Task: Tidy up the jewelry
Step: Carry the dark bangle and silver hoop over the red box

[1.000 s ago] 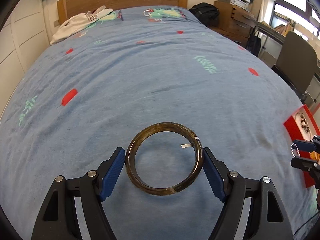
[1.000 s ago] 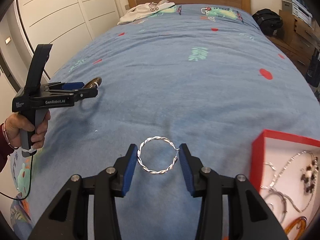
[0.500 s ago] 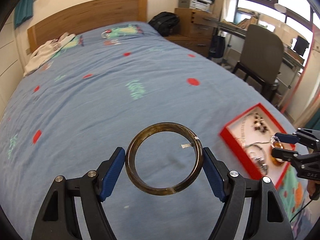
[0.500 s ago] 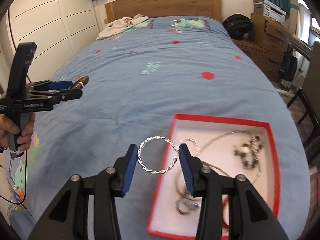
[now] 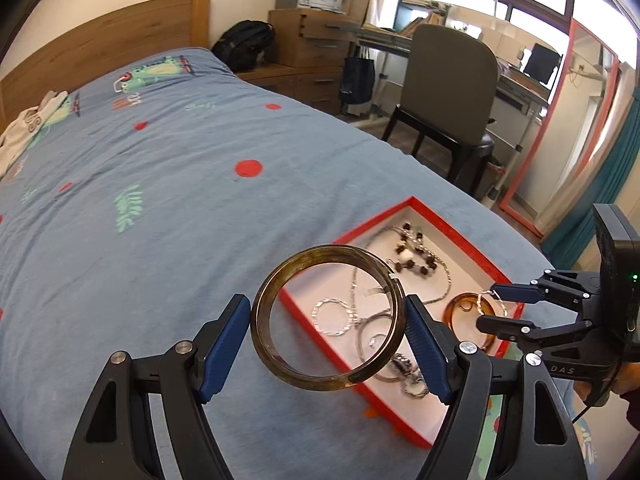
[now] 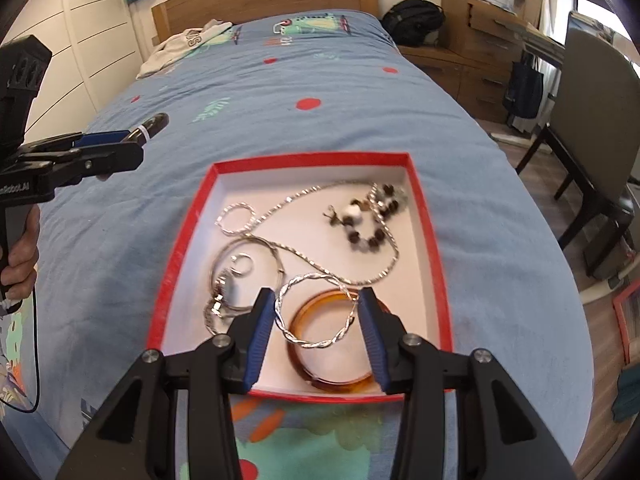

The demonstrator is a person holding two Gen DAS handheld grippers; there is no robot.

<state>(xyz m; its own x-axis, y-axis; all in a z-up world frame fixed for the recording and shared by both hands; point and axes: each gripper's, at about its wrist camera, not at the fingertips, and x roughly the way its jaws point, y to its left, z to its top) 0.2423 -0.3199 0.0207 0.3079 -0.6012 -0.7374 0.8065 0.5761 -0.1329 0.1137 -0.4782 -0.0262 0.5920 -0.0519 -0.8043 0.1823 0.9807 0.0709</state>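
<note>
Red tray crowded: chains, rings, amber bangle near front wall. Bare floor only at its far left corner. Blue bed beyond lies open up to the white garment. Chair stands beside the bed.

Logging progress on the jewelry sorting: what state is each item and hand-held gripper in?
Left hand-held gripper: shut on dark bangle, held in the air.
Right hand-held gripper: shut on twisted silver hoop.
Red box: open, holding jewelry.
Amber bangle: lying in box.
</note>
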